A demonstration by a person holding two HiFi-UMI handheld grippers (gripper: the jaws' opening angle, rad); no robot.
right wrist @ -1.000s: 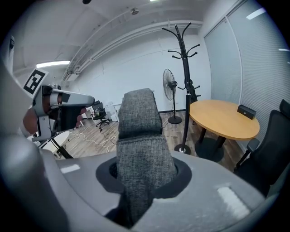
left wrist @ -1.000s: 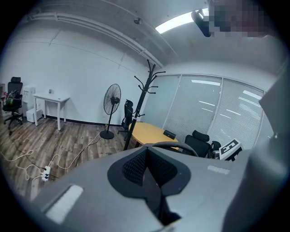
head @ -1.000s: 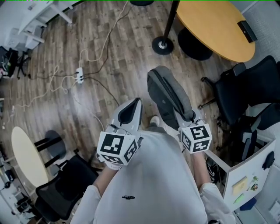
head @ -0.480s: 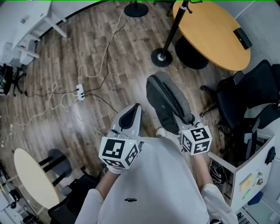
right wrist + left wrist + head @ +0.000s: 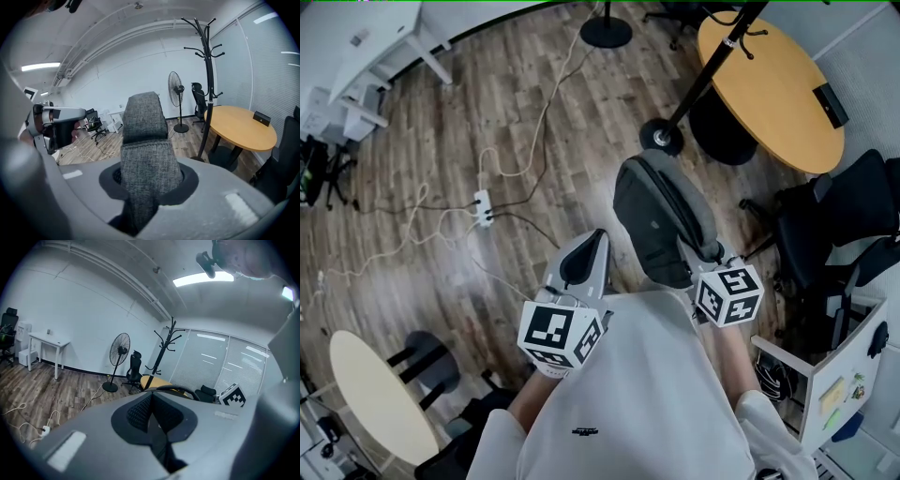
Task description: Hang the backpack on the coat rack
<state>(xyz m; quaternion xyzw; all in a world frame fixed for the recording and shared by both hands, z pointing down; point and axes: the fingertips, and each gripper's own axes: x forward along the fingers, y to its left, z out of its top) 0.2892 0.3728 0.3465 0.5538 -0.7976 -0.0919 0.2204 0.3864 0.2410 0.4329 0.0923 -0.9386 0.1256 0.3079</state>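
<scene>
A grey backpack (image 5: 656, 216) hangs above the wood floor in front of the person. My right gripper (image 5: 705, 251) is shut on its grey woven strap (image 5: 145, 154), which rises between the jaws in the right gripper view. To the left of the pack, my left gripper (image 5: 586, 258) is held level and shut, with nothing in it; its pads (image 5: 140, 414) meet. The black coat rack (image 5: 703, 80) stands just ahead to the right, its round base (image 5: 661, 136) on the floor. Its hooked top (image 5: 201, 33) shows in the right gripper view, and the coat rack (image 5: 166, 341) also shows in the left gripper view.
A round wooden table (image 5: 769, 84) stands right behind the rack. Black office chairs (image 5: 834, 216) crowd the right side. A standing fan (image 5: 176, 93) is further back. Cables and a power strip (image 5: 483, 206) lie on the floor at left, near a small pale table (image 5: 370, 394).
The person has walked forward: the rack's base and the round table have come nearer in the head view. Both grippers keep their pose, the right one still holding the backpack.
</scene>
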